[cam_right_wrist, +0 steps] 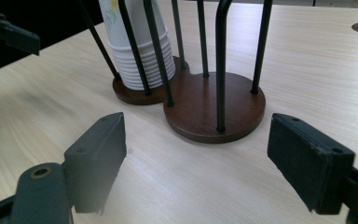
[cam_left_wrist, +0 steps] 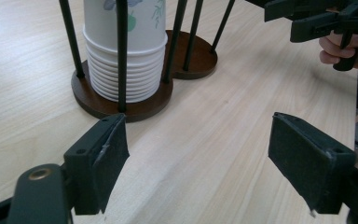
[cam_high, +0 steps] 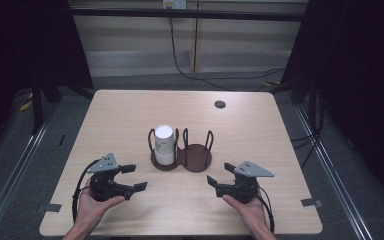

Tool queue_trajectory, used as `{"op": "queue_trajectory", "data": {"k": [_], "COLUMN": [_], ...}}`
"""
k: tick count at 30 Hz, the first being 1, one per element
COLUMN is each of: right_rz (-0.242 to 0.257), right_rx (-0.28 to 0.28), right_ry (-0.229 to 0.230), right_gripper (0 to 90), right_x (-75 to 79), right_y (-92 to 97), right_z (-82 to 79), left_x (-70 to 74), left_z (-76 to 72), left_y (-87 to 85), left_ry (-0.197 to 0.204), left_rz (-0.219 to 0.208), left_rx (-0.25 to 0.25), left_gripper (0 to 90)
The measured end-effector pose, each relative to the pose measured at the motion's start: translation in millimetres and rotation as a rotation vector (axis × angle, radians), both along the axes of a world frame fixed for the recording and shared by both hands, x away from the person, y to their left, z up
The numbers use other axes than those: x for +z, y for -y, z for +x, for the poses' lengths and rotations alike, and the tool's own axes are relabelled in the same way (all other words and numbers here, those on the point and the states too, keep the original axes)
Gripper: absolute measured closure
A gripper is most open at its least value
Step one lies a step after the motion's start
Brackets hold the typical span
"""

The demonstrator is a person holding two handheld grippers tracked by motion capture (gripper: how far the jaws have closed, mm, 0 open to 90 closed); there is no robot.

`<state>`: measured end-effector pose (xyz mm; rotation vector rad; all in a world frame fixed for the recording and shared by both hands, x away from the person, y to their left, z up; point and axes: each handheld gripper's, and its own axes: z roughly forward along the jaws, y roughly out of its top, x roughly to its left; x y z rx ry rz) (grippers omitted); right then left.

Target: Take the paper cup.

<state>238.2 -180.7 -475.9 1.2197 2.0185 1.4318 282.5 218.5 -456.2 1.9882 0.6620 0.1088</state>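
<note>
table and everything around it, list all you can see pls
table: one, light wood, centre of the high view
cup holder: one, dark brown double base with black rods, mid-table
paper cups: one nested stack, white with a floral print, in the holder's left bay; right bay empty
round hole: one, dark, table's far right
cables: black, on the floor beyond the table
left gripper: black, open, near left
right gripper: black, open, near right
hands: two, at the near edge

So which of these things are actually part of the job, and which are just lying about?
Probably part of the job:
- stack of white paper cups
- dark wooden two-ring cup holder
- left tool, open
- right tool, open

Just there:
- round dark hole in the table
- black cables on the floor
</note>
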Motion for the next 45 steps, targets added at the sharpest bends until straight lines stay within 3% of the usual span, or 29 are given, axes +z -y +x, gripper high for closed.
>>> {"op": "queue_trajectory", "data": {"k": [5,9,14,17,18,24,27,30,35,38,45], "right_rz": [0.006,-0.044,-0.019,-0.010,-0.008,-0.002,0.005,0.004,0.002,0.002,0.000], "right_rx": [0.013,0.030,0.034,0.046,0.052,0.060,0.076,0.090,0.113,0.117,0.131], "right_ry": [0.002,-0.006,-0.029,-0.036,-0.040,-0.034,-0.039,-0.045,-0.041,-0.044,-0.044], "right_gripper": [17.8,16.8,16.8,19.2,20.0,20.4,21.0,22.0,22.0,21.9,22.1], "right_x": [2.2,3.9,5.2,6.4,7.2,11.0,10.2,9.8,11.4,11.1,10.9], "right_y": [0.9,1.7,6.5,7.0,6.8,7.2,7.5,5.8,4.4,4.8,3.5], "right_z": [-2.0,-1.2,-1.2,-2.7,-3.3,-5.7,-5.5,-5.4,-6.6,-6.0,-6.5], "left_x": [2.8,4.1,8.9,13.6,16.8,23.2,24.4,27.4,30.9,33.0,45.4], "left_z": [0.6,0.7,3.1,6.2,7.4,8.6,10.9,14.1,17.4,25.5,37.5], "left_y": [-0.9,-0.5,2.0,4.3,5.4,5.6,8.6,10.2,13.3,15.6,20.2], "left_ry": [0.007,0.019,0.033,0.041,0.046,0.053,0.049,0.036,0.058,0.036,0.035], "left_rz": [-0.011,0.004,0.004,0.022,0.049,0.019,0.057,0.044,0.075,0.064,0.057], "left_rx": [0.000,0.010,0.000,0.010,-0.001,-0.019,-0.027,-0.045,-0.037,-0.044,-0.061], "left_gripper": [24.6,25.0,24.7,27.2,27.1,26.4,27.0,26.8,23.2,23.2,27.3]}}
